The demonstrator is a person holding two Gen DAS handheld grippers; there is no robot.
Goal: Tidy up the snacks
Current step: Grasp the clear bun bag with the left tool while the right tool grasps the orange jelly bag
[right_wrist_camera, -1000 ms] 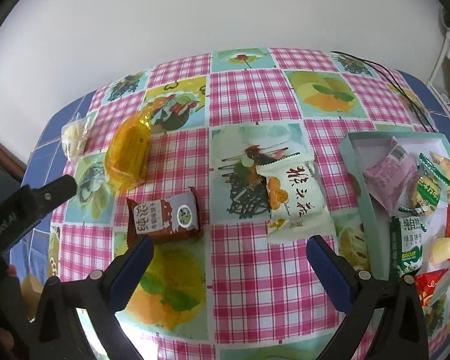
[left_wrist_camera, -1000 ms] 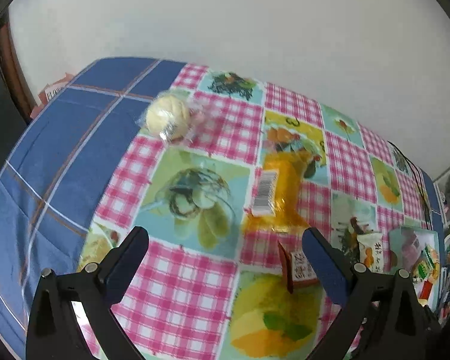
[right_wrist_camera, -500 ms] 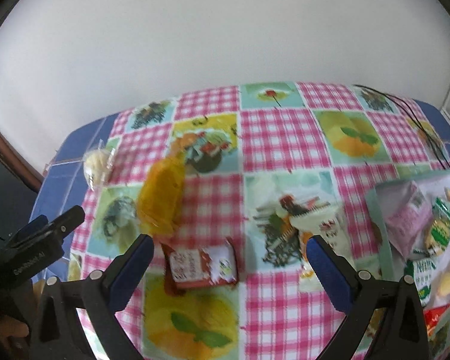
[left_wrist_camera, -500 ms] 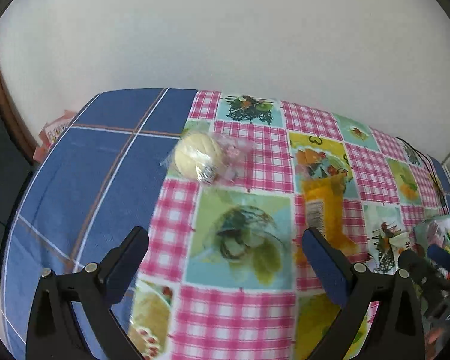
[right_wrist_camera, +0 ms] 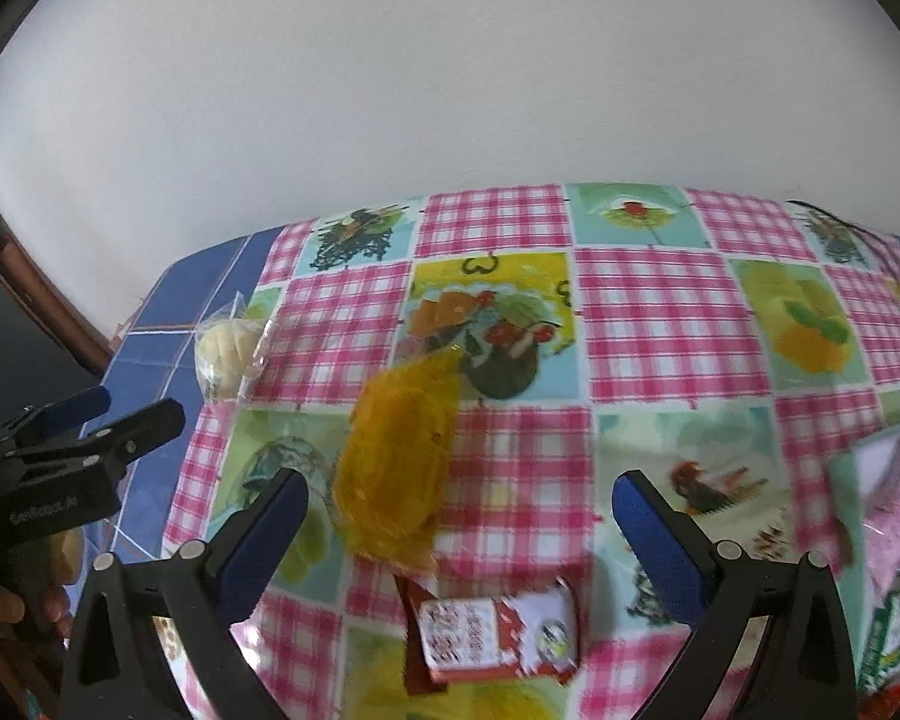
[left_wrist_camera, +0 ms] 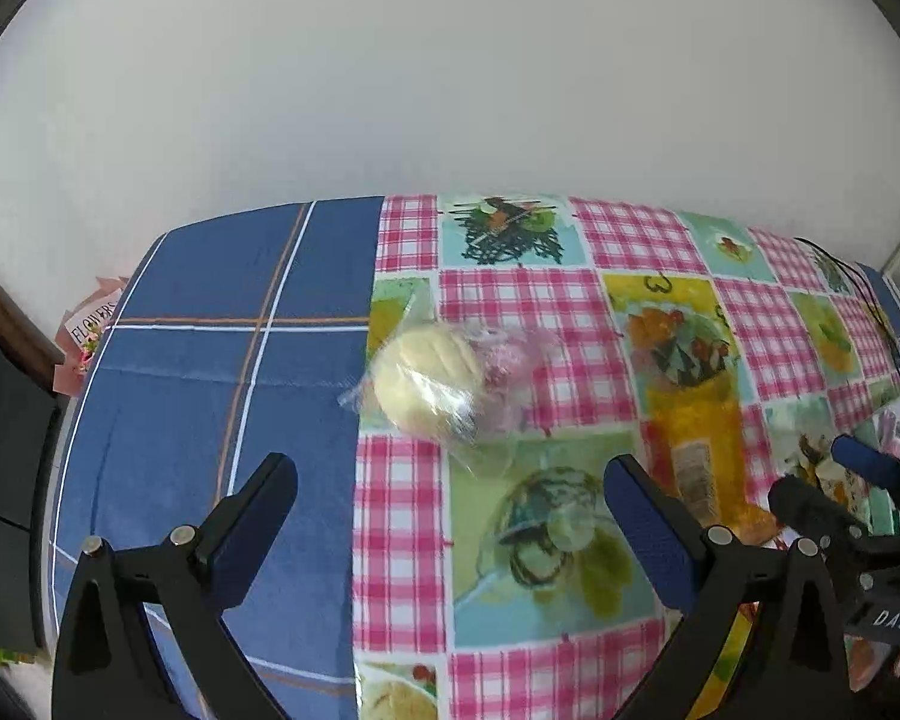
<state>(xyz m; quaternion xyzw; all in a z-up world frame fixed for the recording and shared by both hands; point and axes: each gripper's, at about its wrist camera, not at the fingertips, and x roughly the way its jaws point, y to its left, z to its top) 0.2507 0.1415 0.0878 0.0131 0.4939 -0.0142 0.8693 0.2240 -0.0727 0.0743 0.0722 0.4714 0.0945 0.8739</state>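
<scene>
A pale round bun in a clear wrapper (left_wrist_camera: 429,387) lies where the blue cloth meets the pink checked cloth; it also shows in the right wrist view (right_wrist_camera: 228,345). My left gripper (left_wrist_camera: 450,498) is open and empty, just short of the bun. An orange packet (right_wrist_camera: 399,468) lies ahead of my right gripper (right_wrist_camera: 459,510), which is open and empty; the packet also shows in the left wrist view (left_wrist_camera: 699,450). A red-brown snack pack (right_wrist_camera: 492,639) lies below the right gripper's jaws. A green tray (right_wrist_camera: 888,516) with several snacks is at the right.
The table (left_wrist_camera: 210,396) stands against a white wall (left_wrist_camera: 450,90). A black cable (left_wrist_camera: 864,294) runs along the far right. The right gripper shows at the right edge of the left wrist view (left_wrist_camera: 858,498); the left gripper shows at the left of the right wrist view (right_wrist_camera: 84,438).
Both grippers have swung left. The bun now sits nearer and more central ahead of the left gripper. The orange packet is now ahead of the right gripper; the tray has slid to the right edge.
</scene>
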